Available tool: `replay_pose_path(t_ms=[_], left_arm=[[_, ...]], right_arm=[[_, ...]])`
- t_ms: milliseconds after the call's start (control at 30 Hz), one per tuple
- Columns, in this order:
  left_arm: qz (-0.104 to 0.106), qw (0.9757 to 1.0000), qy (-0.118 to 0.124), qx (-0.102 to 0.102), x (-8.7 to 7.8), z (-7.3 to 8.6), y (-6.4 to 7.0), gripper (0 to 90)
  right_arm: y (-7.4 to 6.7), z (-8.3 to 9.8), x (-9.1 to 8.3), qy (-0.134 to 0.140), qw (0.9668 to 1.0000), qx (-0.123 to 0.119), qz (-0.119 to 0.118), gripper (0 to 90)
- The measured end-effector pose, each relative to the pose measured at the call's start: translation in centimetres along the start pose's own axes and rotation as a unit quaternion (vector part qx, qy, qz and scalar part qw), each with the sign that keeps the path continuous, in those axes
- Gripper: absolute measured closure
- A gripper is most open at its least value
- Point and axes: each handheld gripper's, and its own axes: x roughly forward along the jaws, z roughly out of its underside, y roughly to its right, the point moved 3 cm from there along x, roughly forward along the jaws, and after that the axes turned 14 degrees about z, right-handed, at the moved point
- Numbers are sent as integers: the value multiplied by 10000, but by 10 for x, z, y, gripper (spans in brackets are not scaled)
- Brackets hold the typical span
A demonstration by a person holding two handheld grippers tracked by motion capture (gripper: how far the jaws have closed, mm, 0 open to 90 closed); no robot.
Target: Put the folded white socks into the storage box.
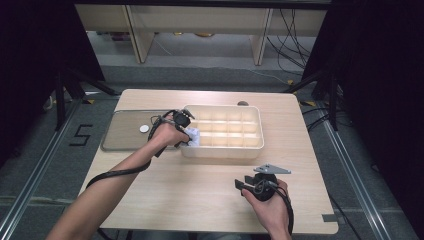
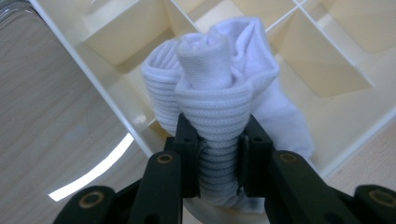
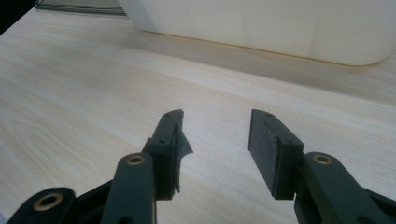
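Right gripper idles low over bare table, jaws apart, clear of work. Left gripper pinches rolled white sock over near-left compartment of divided box, poised for lowering.

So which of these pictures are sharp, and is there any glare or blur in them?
High view: the table is evenly lit, its surroundings nearly black. Left gripper view: the rolled white sock is sharp, a bright streak of glare lies on the clear lid, and the jaws at the bottom edge are soft. Right gripper view: the cream organiser box is overexposed and slightly blurred.
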Motion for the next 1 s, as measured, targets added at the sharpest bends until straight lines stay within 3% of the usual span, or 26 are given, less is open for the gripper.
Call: replay_pose_path(t_ms=[167, 233, 367, 400, 533, 1000], left_arm=[[12, 10000, -41, -1, 0, 0, 0, 729], [9, 10000, -57, -1, 0, 0, 0, 729], [8, 10000, -55, -20, 0, 0, 0, 728], [11, 10000, -8, -32, 0, 0, 0, 726], [82, 9999, 114, -40, -1, 1, -1, 709], [257, 9986, 457, 103, -12, 0, 1, 510]], right_arm=[[0, 0, 0, -22, 10000, 19, 0, 555], [-3, 1, -1, -127, 9997, 201, -17, 555], [-3, 1, 0, -63, 9999, 151, -58, 554], [-1, 1, 1, -10, 10000, 3, -49, 554], [0, 0, 0, -34, 10000, -5, -9, 553], [-1, -1, 0, 4, 10000, -38, -28, 547]])
